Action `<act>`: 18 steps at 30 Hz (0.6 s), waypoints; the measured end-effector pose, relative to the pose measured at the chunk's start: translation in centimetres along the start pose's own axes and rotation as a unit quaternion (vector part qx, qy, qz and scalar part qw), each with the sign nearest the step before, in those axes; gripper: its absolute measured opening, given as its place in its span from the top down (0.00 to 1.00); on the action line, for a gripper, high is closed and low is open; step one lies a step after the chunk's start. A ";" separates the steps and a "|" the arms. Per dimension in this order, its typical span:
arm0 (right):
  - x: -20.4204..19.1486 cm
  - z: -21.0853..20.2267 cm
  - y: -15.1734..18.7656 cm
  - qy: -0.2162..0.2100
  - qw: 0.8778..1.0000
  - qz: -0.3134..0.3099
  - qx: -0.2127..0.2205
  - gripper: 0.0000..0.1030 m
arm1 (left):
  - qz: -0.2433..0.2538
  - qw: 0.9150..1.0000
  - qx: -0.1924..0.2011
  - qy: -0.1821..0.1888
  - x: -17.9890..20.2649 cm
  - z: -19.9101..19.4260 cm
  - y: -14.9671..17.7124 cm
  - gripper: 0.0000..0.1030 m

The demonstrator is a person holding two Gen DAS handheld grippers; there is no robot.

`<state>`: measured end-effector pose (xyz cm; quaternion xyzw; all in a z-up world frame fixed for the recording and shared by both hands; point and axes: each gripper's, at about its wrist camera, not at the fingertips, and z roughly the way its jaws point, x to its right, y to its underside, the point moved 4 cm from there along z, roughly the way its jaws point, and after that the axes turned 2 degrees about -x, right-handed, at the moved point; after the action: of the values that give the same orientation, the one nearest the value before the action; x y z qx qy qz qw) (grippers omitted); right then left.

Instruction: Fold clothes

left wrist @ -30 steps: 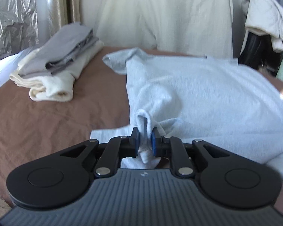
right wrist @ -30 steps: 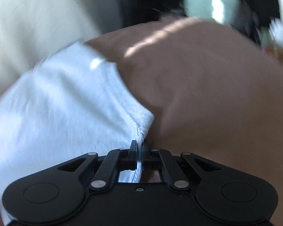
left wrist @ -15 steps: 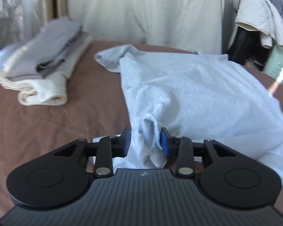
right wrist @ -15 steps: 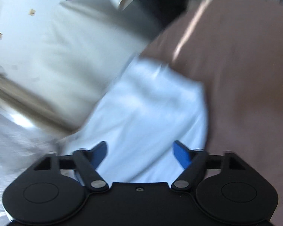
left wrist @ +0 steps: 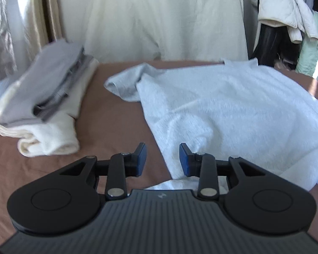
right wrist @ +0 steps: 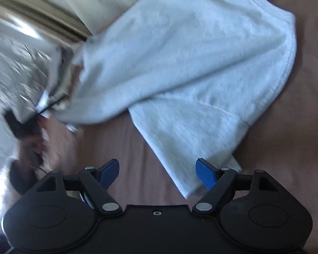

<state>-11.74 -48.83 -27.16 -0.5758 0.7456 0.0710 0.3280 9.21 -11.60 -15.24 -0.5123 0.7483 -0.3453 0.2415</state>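
A light grey T-shirt [left wrist: 233, 110] lies folded over itself on the brown bed cover [left wrist: 108, 124], one sleeve pointing far left. My left gripper [left wrist: 162, 160] is open and empty, just above the shirt's near left edge. In the right wrist view the same shirt [right wrist: 190, 63] lies spread with a folded layer on top. My right gripper [right wrist: 158, 172] is wide open and empty, its right finger over the shirt's near corner.
A stack of folded grey and cream clothes [left wrist: 42, 108] sits on the left of the bed. A cream garment [left wrist: 165, 19] hangs behind. Jackets hang at the far right [left wrist: 286, 14]. The left hand [right wrist: 53, 139] shows blurred in the right wrist view.
Both grippers have opened and let go of the shirt. The left one has drawn back and left; the right one has swung round and now looks across the shirt.
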 end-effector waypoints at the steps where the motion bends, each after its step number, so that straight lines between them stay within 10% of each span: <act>1: -0.3 -0.1 0.5 0.020 1.000 -0.013 -0.005 0.19 | 0.008 1.000 0.002 0.004 0.1 -0.7 0.2 0.67; 5: -1.2 -1.0 1.3 0.072 0.996 -0.053 0.011 0.19 | 0.042 0.998 -0.010 0.038 1.1 -2.9 1.3 0.56; 8: -1.4 1.1 0.8 0.111 0.991 -0.075 -0.026 0.22 | 0.022 0.991 -0.105 0.084 1.8 -2.1 3.3 0.35; 12: 0.2 3.6 -0.8 0.134 0.988 -0.074 -0.033 0.90 | 0.045 0.984 -0.155 0.075 3.1 -0.1 5.0 0.35; 18: 0.8 -3.7 -6.6 0.079 0.984 -0.090 0.130 0.96 | 0.070 0.994 -0.079 0.035 3.3 2.5 1.9 0.38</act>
<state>-7.38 -53.41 -22.90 -0.5969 0.7171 -0.1024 0.3450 8.72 -14.90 -18.33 -0.4632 0.8155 -0.2852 0.1976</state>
